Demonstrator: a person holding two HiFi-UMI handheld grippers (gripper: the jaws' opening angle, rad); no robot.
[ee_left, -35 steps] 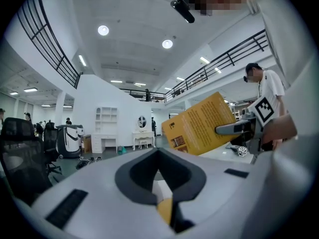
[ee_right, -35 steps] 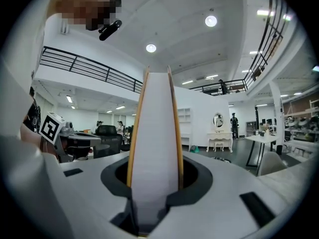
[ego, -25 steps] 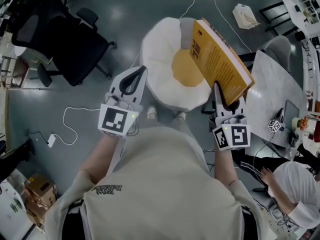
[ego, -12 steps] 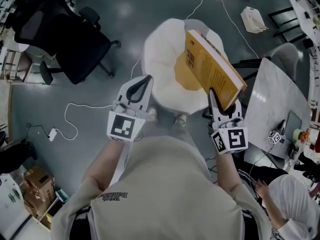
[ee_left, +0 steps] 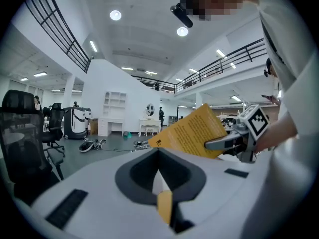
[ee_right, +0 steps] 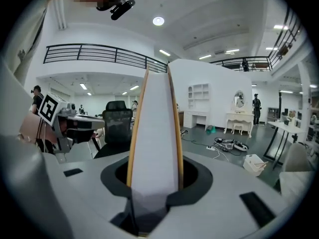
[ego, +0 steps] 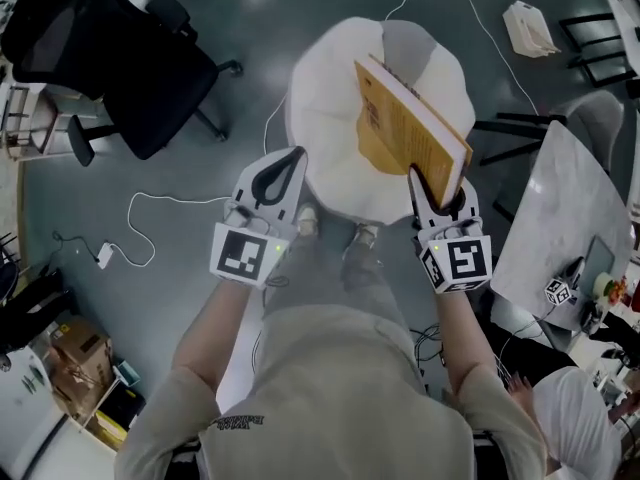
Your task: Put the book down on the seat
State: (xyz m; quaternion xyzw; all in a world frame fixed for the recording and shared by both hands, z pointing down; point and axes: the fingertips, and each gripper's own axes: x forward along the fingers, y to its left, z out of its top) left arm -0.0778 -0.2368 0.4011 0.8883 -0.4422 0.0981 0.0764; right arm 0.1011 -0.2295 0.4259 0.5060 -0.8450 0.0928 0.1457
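My right gripper [ego: 438,190] is shut on the lower corner of a thick orange-covered book [ego: 405,128]. It holds the book upright and tilted above the white round cushioned seat [ego: 330,118], hiding most of the seat's middle. In the right gripper view the book's white page edge [ee_right: 153,133] rises straight out between the jaws. My left gripper [ego: 280,168] is shut and holds nothing, at the seat's near-left edge. The left gripper view shows the book [ee_left: 192,133] and the right gripper [ee_left: 234,141] off to the right.
A black office chair [ego: 120,58] stands to the far left. A white table [ego: 570,218] is close on the right, with a seated person [ego: 570,418] beyond it. A white cable [ego: 160,208] trails on the grey floor, and a white basket [ego: 530,28] sits far right.
The right gripper has carried the book leftward over the seat, so it now covers the yellow middle. The left gripper has stayed shut beside the seat.
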